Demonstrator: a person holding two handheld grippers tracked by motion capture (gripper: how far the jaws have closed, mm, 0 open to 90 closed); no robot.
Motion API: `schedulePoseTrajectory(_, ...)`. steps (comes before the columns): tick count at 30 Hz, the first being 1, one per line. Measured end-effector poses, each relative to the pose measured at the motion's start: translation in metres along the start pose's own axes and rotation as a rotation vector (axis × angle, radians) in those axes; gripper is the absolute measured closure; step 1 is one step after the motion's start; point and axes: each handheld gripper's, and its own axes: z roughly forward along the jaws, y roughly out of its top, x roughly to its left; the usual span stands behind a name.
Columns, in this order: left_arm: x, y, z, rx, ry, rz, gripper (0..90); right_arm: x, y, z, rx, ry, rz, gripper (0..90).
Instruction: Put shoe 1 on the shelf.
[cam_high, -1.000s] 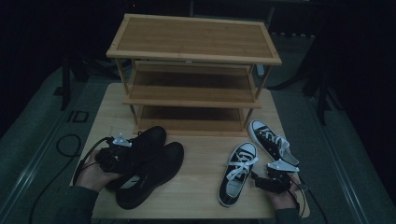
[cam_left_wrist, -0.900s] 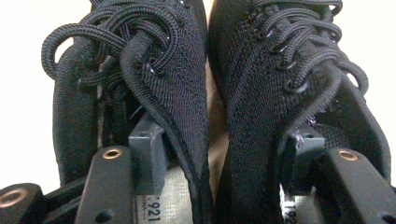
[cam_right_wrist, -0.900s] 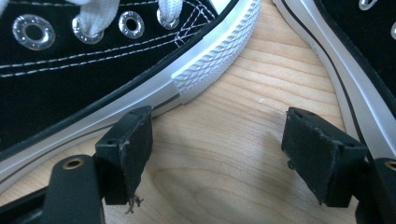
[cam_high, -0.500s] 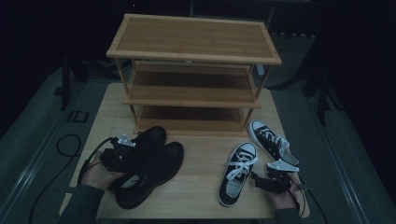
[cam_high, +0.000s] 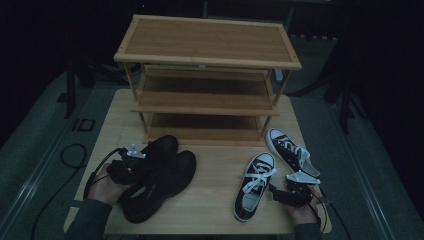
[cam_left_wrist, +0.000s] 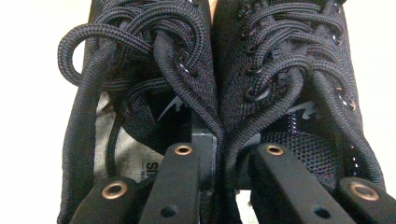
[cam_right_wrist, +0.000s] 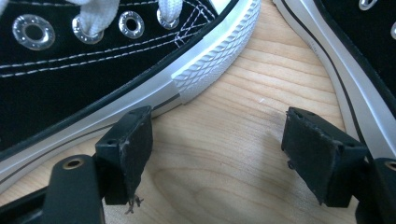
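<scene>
A pair of black lace-up shoes (cam_high: 167, 182) lies at the table's front left, toes pointing away and to the right. My left gripper (cam_high: 145, 167) sits at their heel end. In the left gripper view its jaws (cam_left_wrist: 229, 151) pinch the touching inner collars of the left shoe (cam_left_wrist: 140, 70) and the right shoe (cam_left_wrist: 289, 56). Front right lie two black-and-white sneakers, one nearer (cam_high: 255, 185) and one farther right (cam_high: 287, 147). My right gripper (cam_high: 275, 192) rests open behind them. Its jaws (cam_right_wrist: 217, 130) straddle bare wood between the nearer sneaker (cam_right_wrist: 70, 84) and the other sneaker (cam_right_wrist: 355, 60).
A three-tier wooden shoe rack (cam_high: 207, 42) stands at the back of the light wooden table (cam_high: 210, 210), its shelves bare. Cables trail off both grippers over the table's front edge. The surroundings are dark floor.
My left gripper has edged slightly right, deeper between the black shoes. The right gripper and the sneakers have stayed put.
</scene>
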Motion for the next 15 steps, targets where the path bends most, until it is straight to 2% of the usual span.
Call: schedulePoseTrajectory(15,-0.0026,0.0025,-0.0054,-0.007,-0.007,0.020,84.4,0.0000,0.0000,0.0000,0.000,0.000,0.000,24.7)
